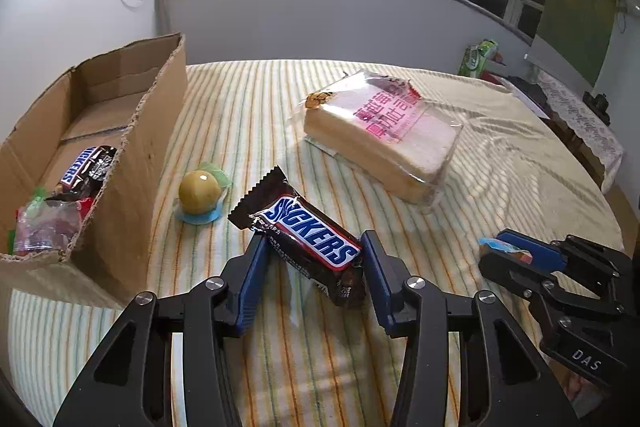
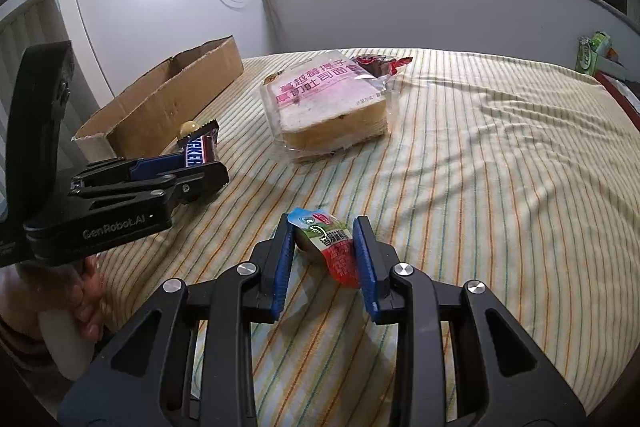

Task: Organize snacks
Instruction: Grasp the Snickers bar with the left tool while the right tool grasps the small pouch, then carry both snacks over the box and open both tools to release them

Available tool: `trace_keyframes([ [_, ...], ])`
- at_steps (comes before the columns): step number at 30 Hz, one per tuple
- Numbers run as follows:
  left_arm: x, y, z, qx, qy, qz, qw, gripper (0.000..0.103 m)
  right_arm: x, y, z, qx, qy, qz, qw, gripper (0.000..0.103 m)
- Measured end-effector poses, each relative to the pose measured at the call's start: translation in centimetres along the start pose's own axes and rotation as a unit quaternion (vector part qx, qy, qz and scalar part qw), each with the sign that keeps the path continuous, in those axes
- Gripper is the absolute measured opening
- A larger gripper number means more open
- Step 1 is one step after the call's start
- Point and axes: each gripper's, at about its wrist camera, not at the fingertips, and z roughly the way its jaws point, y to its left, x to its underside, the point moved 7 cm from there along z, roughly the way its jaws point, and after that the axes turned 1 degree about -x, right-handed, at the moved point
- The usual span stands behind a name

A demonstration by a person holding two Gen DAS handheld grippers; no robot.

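Snickers bar (image 1: 308, 235) lies on the striped cloth (image 1: 440, 227) of the table, slanted, its near end between the blue pads of the left gripper (image 1: 312, 259). Both pads sit against the wrapper's sides: clamped on the bar. The bar is still down on the cloth, just right of the cardboard box (image 1: 160, 131).

Right gripper (image 2: 323, 247) is closed on a small sealed snack cup (image 2: 326, 247) with a printed foil lid, blue and green at the top, red lower down. The cup is pinched between both pads, resting on or barely above the cloth; cannot tell which.

Both grippers point forward and downward at the tabletop, the left one nearer the box, the right one well apart to its right. In the right wrist view a hand (image 2: 86, 299) wraps the left gripper's pale handle.

The box is open-topped with torn edges. Inside, at the near end: a second Snickers bar (image 1: 86, 167) and a clear packet with red and green contents (image 1: 44, 227). The far half of the box floor is bare cardboard.

Just outside the box wall, a round yellow jelly cup (image 1: 200, 193) stands on a blue base. Farther back, mid-table, a wrapped loaf of sliced toast bread (image 1: 384, 139) with pink lettering.
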Motion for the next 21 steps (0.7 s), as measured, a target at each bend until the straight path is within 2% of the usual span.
trace_keyframes([
  [11, -0.4, -0.3, -1.2, 0.01, -0.018, 0.006, 0.9998, 0.045, -0.2, 0.4, -1.1, 0.014, -0.021, 0.007, 1.0, 0.028],
  [18, -0.4, -0.7, -1.9, 0.011, -0.026, 0.011, 0.9995, 0.045, 0.7, 0.1, -0.9, 0.015, -0.011, 0.013, 1.0, 0.028],
  [21, -0.3, -0.9, -2.2, 0.011, -0.029, 0.011, 0.9995, 0.045, 0.9, 0.5, -0.8, 0.018, -0.004, -0.004, 1.0, 0.028],
])
